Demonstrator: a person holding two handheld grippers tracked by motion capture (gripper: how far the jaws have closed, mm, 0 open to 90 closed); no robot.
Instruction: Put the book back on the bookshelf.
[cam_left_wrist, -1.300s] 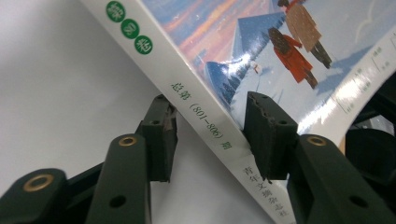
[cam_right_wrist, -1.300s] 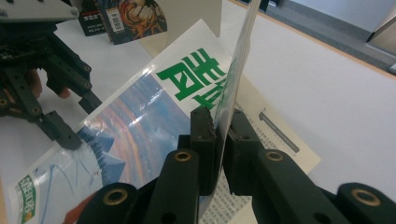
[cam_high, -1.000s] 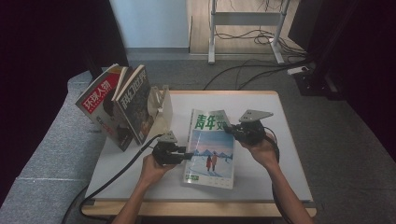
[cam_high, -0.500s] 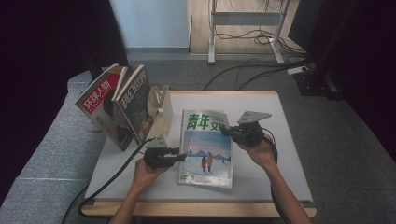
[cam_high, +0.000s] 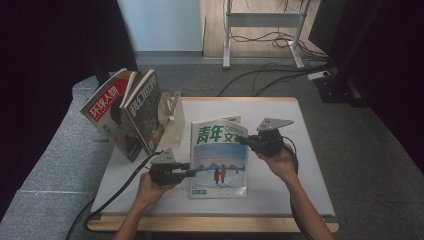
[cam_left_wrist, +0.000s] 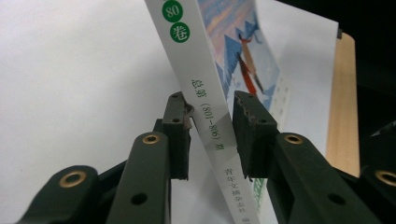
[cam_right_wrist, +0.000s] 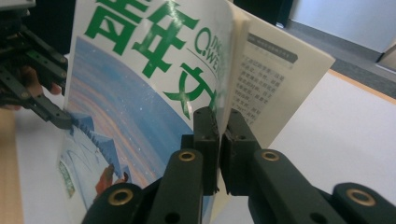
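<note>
We see the table (cam_high: 300, 150) first: white top, wooden rim, with bare surface to the right of the work and a strip along the near edge. At its left rear stands a rack (cam_high: 172, 112) with two books (cam_high: 125, 112) leaning against it, close to the left edge. The magazine (cam_high: 219, 157) sits mid-table, tilted up, its top edge raised toward the rear and its bottom edge near the table's front; it stands just right of the rack and apart from it.

Our forearms come in from the near side. The left hand (cam_high: 150, 187) reaches level across the table toward the magazine's left edge, the right hand (cam_high: 277, 160) comes in from the right at the magazine's upper right corner, held higher.

The left gripper (cam_left_wrist: 210, 126) has its jaws on either side of the spine, low on the left edge; they have just been closing, and from the left gripper view we cannot tell whether both pads press yet, one gap still showing. The right gripper (cam_right_wrist: 218, 123) is clamped narrow on the front cover near its fore edge, with the pages behind fanning free
</note>
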